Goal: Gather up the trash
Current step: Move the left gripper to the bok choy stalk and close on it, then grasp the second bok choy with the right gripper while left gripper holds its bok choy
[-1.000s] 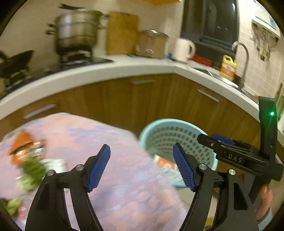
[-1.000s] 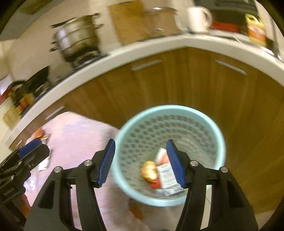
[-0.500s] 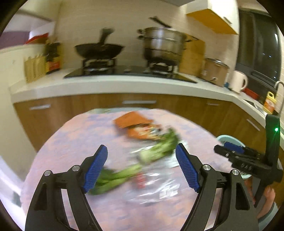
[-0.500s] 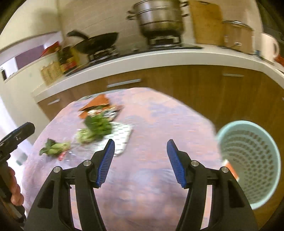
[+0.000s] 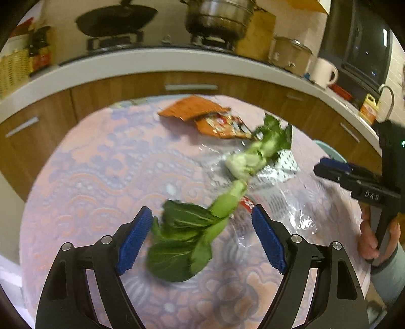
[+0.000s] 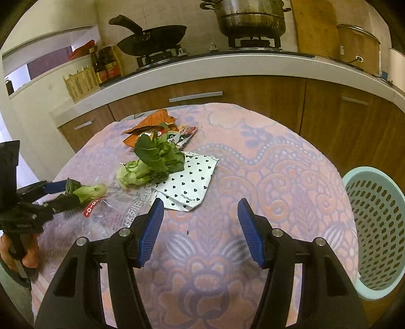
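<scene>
Trash lies on a round table with a pink patterned cloth. A bok choy stalk lies between the fingers of my open left gripper, and shows in the right wrist view. A second bok choy bunch rests on a heart-print paper bag. Orange snack wrappers lie behind it, and clear plastic film in front. My right gripper is open and empty over bare cloth. The pale blue trash basket stands at the table's right.
A curved kitchen counter with wooden cabinets runs behind the table. On it stand a wok, a steel pot, bottles and a white kettle. A sink tap is at the far right.
Both grippers have swung left from the basket to the table. My left gripper has closed in on the near bok choy stalk, which now lies between its open fingers.
</scene>
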Tool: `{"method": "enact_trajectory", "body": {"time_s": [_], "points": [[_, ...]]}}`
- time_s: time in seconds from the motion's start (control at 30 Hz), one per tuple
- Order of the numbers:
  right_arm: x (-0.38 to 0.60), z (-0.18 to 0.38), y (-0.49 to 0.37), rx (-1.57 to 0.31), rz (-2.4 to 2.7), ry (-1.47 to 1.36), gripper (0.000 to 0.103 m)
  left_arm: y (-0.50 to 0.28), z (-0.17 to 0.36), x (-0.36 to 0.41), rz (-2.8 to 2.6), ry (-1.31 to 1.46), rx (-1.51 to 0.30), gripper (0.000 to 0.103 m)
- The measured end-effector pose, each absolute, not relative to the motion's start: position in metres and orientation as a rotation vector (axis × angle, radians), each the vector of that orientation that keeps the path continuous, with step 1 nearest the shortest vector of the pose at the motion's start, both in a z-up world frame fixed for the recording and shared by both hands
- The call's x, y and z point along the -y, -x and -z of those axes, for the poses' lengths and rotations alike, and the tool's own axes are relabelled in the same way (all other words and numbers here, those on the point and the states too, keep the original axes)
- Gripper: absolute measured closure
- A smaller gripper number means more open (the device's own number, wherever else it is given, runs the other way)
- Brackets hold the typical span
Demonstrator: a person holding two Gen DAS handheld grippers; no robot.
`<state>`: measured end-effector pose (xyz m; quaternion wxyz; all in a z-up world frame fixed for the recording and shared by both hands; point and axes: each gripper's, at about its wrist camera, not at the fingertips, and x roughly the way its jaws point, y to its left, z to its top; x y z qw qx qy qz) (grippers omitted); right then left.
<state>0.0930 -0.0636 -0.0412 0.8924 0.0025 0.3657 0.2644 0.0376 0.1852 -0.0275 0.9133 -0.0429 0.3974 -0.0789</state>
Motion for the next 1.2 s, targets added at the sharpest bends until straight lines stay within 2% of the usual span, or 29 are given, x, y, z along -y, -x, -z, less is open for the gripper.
{"method": "enact_trajectory", "body": {"time_s": [0.13,0.2,0.27,0.37,0.63,0.83,0.97,1.2], "points": [[0.057,0.041,-0.088,-0.738,-0.551,0.041,0.046,-0.039,0.038,-0.179,0.164,0.079,-0.848,0.042],[0.051,0.040,-0.085,-0.725,-0.545,0.073,0.046,-0.036,0.039,-0.183,0.167,0.101,-0.841,0.046],[0.046,0.040,-0.082,-0.715,-0.542,0.103,0.046,-0.033,0.039,-0.185,0.151,0.109,-0.836,0.057],[0.042,0.041,-0.079,-0.703,-0.535,0.129,0.046,-0.032,0.040,-0.184,0.144,0.120,-0.828,0.062],[0.044,0.038,-0.078,-0.701,-0.542,0.116,0.046,-0.020,0.031,-0.192,0.103,0.223,-0.751,0.067],[0.023,0.021,-0.082,-0.798,-0.638,0.070,0.053,-0.010,0.026,-0.198,0.045,0.257,-0.668,0.067],[-0.001,0.023,-0.102,-0.917,-0.661,0.029,0.054,-0.006,0.024,-0.200,0.032,0.267,-0.648,0.067],[-0.024,0.029,-0.137,-0.982,-0.607,-0.032,0.054,-0.003,0.022,-0.205,0.025,0.284,-0.620,0.067]]}}
